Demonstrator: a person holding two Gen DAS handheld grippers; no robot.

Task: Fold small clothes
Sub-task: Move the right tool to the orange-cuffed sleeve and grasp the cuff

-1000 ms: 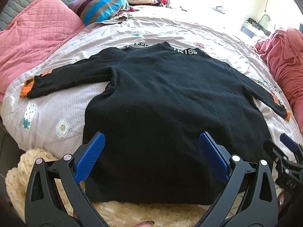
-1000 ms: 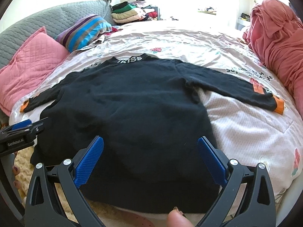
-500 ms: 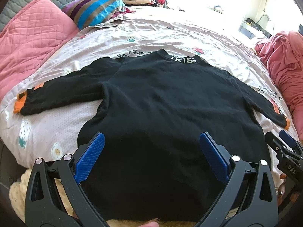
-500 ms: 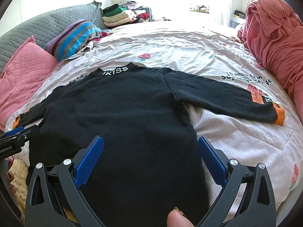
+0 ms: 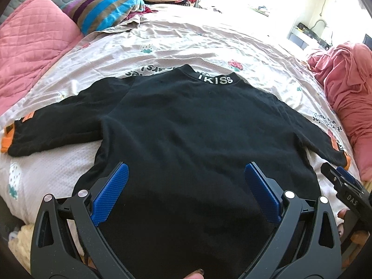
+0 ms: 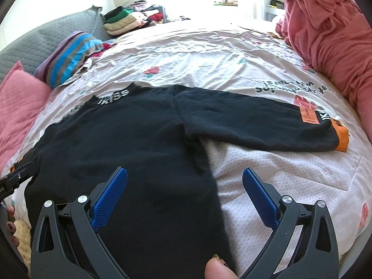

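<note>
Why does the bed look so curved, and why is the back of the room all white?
Left wrist view: the fisheye lens bows the pale printed bedspread and darkens the corners; window light blows out the far wall. Right wrist view: same bowing and glare, and the black long-sleeved sweater loses its texture in shadow.

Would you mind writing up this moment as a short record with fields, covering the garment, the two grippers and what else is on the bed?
garment: black sweater, spread flat on the bed, collar lettering away from the cameras
sleeves: both stretched outward, orange cuff at the end of each
left gripper: open, over the sweater's lower body, holding nothing
right gripper: open, straddling the sweater's right side edge, holding nothing
surface: floral bedsheet
nearby: pink pillow, striped pillow, pink cloth heap, stack of folded clothes
fold state: not yet begun
</note>
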